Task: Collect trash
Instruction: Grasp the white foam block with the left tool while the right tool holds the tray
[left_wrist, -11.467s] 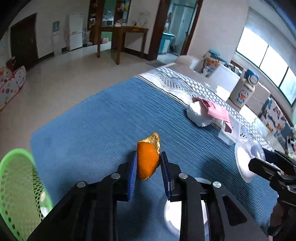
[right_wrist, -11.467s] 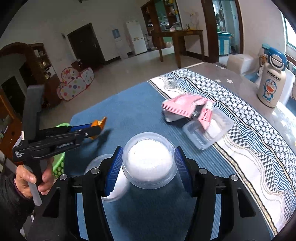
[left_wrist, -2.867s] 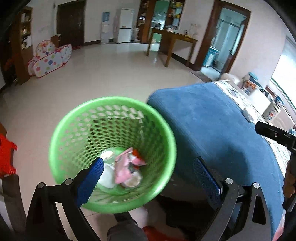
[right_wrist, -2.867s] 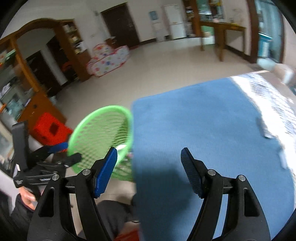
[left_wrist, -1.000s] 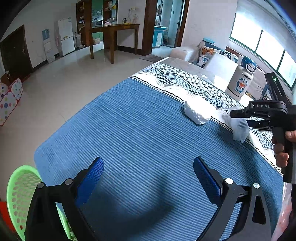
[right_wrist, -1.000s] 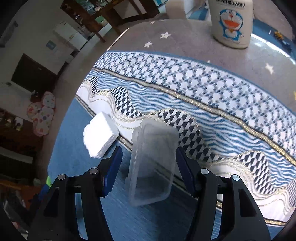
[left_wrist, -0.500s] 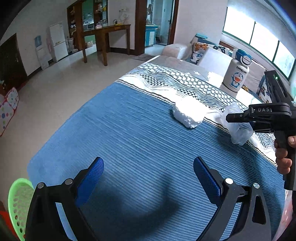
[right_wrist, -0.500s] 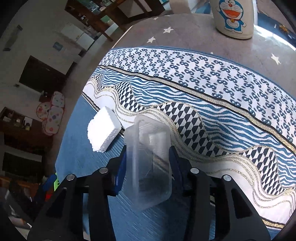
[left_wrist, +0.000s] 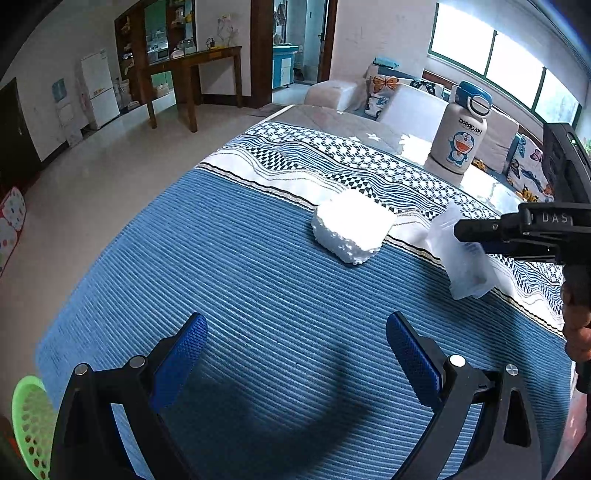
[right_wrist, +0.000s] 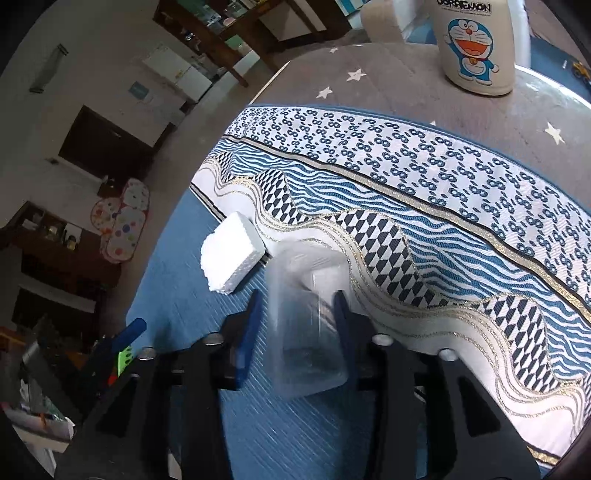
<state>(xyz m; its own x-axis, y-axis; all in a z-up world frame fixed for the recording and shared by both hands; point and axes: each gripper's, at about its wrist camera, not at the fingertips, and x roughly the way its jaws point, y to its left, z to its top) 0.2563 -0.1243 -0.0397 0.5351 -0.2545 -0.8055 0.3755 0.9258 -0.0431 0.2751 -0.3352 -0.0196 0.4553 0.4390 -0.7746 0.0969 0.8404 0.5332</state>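
The right gripper (right_wrist: 297, 325) has the clear plastic container (right_wrist: 308, 317) between its blue pads, tipped up on end just beside the white foam block (right_wrist: 231, 256), on the side of it toward the patterned band of the bedcover (right_wrist: 424, 206). Its jaws are opening slightly; the container sits skewed, with the pad on the foam-block side appearing to stand a little off its wall, so the hold looks loose rather than firm. In the left wrist view the container (left_wrist: 463, 258) hangs tilted under the gripper's nose, apparently lifted off the blue bedspread (left_wrist: 258, 295).

The left gripper (left_wrist: 293, 350) is wide open with nothing in it, well short of the foam block (left_wrist: 351, 225), which lies on the bedspread at the edge of the patterned band.

To do this step well, the person would likely firm up the squeeze first, since a thin, flexing wall can slip or buckle. Carrying it low and steady toward the green basket (left_wrist: 29, 424), far from the foam block past the bed's near corner, would probably limit swinging.
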